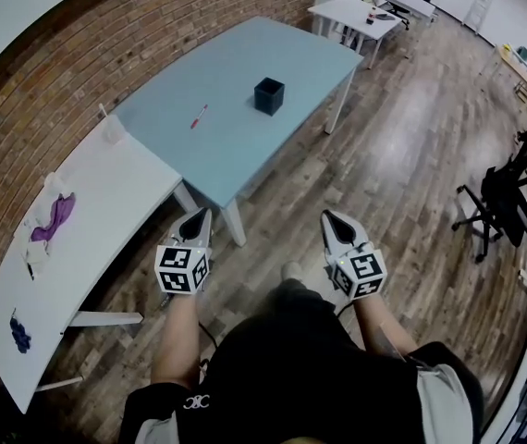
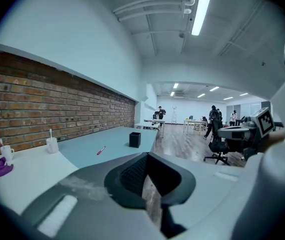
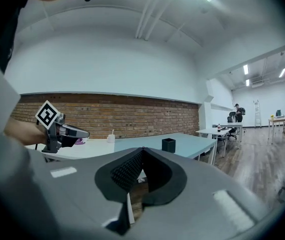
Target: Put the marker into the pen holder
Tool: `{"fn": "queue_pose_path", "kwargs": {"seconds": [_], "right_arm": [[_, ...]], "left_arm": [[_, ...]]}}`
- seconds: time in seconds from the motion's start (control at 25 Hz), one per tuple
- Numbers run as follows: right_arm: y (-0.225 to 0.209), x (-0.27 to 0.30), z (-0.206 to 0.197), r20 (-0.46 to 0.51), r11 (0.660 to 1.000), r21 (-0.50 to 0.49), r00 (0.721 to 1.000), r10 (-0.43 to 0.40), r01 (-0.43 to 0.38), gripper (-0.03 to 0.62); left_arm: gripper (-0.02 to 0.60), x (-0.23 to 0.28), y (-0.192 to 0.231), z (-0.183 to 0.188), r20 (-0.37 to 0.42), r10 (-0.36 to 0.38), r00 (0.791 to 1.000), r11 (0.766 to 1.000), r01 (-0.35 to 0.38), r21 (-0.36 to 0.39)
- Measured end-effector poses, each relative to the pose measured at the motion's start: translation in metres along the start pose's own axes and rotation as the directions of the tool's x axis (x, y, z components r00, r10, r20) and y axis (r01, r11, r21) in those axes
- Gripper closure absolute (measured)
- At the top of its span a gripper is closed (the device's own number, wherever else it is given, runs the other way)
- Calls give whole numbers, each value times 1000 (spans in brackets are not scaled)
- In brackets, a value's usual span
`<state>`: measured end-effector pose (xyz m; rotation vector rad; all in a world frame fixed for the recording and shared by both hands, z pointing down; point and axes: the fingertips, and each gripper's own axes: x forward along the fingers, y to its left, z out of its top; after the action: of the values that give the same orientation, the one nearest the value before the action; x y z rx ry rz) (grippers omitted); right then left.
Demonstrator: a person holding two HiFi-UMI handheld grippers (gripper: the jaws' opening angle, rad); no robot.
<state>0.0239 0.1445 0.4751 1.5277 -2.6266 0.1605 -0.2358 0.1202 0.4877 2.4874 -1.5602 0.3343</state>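
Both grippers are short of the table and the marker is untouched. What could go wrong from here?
1. The marker lies flat on the blue table. It is thin, so it may roll or slip out of a pinch.
2. The left gripper and right gripper are both shut. If the reaching one does not open first, it will probably just push the marker.
3. The pen holder is small and stands apart from the marker. A tilted drop could miss or tip it.

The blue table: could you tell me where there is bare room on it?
The blue table is bare from the marker to its near edge, and beyond the pen holder. Crowding: the white table, round the cloth.
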Motion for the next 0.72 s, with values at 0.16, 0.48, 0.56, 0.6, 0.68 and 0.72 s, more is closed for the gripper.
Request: {"fn": "queue_pose_path", "kwargs": {"seconds": [0.16,0.48,0.56,0.6,0.68,0.72], "right_arm": [[-38,39,8,-4,999,26,1000,25,-25,588],[-117,107,25,23,996,69,998,54,-55,588],[-134,122,29,36,994,88,998,58,-61,588],[-141,129,31,39,993,92,997,63,-67,588],[-154,142,34,36,992,93,996,82,-85,588],[-160,148,34,29,991,91,995,93,-95,588]], "left_arm": [[575,43,11,17,-22,27,999,1000,-27,3],[575,135,30,52,-84,70,994,997,-66,45],[575,155,37,60,-90,91,992,995,-87,48],[575,165,41,64,-91,103,990,994,-100,44],[575,179,49,71,-92,129,987,991,-126,35],[575,184,51,74,-93,142,985,990,-139,31]]}}
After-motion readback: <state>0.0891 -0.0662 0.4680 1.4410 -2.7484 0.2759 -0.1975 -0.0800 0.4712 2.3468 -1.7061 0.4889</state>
